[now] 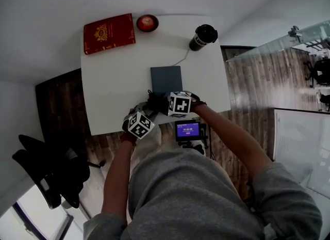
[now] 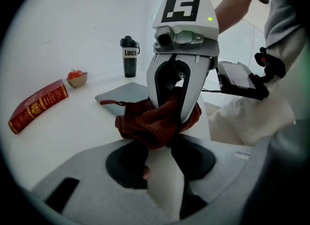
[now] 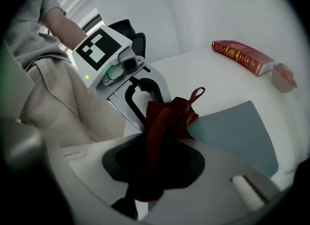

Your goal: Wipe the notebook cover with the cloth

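Note:
A grey notebook (image 1: 166, 79) lies flat on the white table (image 1: 113, 84), just beyond both grippers. A dark red knitted cloth (image 2: 147, 122) hangs bunched between them at the table's near edge, over the notebook's (image 3: 232, 132) near corner. My right gripper (image 2: 180, 115) is shut on the cloth (image 3: 169, 115), which runs down into its own jaws. My left gripper (image 2: 156, 144) meets the cloth from the opposite side, its jaws together at the bunch's lower edge. In the head view the two grippers (image 1: 149, 109) (image 1: 160, 102) nearly touch, with the cloth (image 1: 154, 100) dark between them.
A red hardback book (image 1: 109, 33) lies at the far left corner, beside a small bowl holding a red fruit (image 1: 147, 23). A black bottle (image 1: 202, 36) stands far right. A small lit screen (image 1: 187, 130) is mounted below the table edge. A black chair (image 1: 51, 172) stands left.

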Motion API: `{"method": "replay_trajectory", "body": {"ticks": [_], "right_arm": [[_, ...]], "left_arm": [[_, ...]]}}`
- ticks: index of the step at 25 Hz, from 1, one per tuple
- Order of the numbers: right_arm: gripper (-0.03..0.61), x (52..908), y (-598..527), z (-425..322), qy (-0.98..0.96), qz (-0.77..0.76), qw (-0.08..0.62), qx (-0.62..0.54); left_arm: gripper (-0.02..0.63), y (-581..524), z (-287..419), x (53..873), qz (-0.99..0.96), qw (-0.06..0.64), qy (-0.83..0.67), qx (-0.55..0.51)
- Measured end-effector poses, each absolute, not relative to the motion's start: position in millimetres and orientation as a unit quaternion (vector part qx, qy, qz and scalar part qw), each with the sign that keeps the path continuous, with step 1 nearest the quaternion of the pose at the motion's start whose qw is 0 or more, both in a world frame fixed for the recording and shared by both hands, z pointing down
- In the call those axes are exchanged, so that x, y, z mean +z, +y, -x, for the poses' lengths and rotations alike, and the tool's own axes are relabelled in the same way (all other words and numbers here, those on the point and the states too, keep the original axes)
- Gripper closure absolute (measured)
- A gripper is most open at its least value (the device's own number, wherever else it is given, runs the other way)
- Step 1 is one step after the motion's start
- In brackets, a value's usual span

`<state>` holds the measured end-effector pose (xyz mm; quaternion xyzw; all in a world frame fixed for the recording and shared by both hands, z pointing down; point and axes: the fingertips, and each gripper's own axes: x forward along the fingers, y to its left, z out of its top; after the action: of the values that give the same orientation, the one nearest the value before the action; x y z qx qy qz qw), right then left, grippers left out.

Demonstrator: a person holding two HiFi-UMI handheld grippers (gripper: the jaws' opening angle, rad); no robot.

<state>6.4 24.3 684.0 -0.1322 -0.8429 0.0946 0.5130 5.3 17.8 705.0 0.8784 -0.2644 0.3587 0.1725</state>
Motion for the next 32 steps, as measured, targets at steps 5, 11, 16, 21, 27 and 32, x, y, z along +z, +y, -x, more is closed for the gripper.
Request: {"method": "replay_trajectory", "body": {"ticks": [5,11,16,21,27,32], "right_arm": [[0.477,676,17,-4,-0.847,0.115,0.501,0.136],[0.473,646,-30,-2,-0.87,0.071,0.471,0.127],[0.472,633,-85,-8,-0.883,0.016,0.457,0.107],[0.472,627,-135,-11,-0.888,-0.032,0.45,0.089],[0.472,617,-193,-17,-0.89,-0.105,0.444,0.022],[0.472,598,-226,-21,-0.891,-0.16,0.425,-0.004]], "left_arm": [[0.462,19,-6,705,-0.88,0.174,-0.261,0.358],[0.465,18,-5,704,-0.88,0.171,-0.259,0.359],[0.466,20,-7,705,-0.88,0.175,-0.257,0.359],[0.466,19,-7,704,-0.88,0.181,-0.253,0.358],[0.466,18,-7,704,-0.88,0.18,-0.253,0.358],[0.466,19,-6,705,-0.881,0.177,-0.254,0.359]]}}
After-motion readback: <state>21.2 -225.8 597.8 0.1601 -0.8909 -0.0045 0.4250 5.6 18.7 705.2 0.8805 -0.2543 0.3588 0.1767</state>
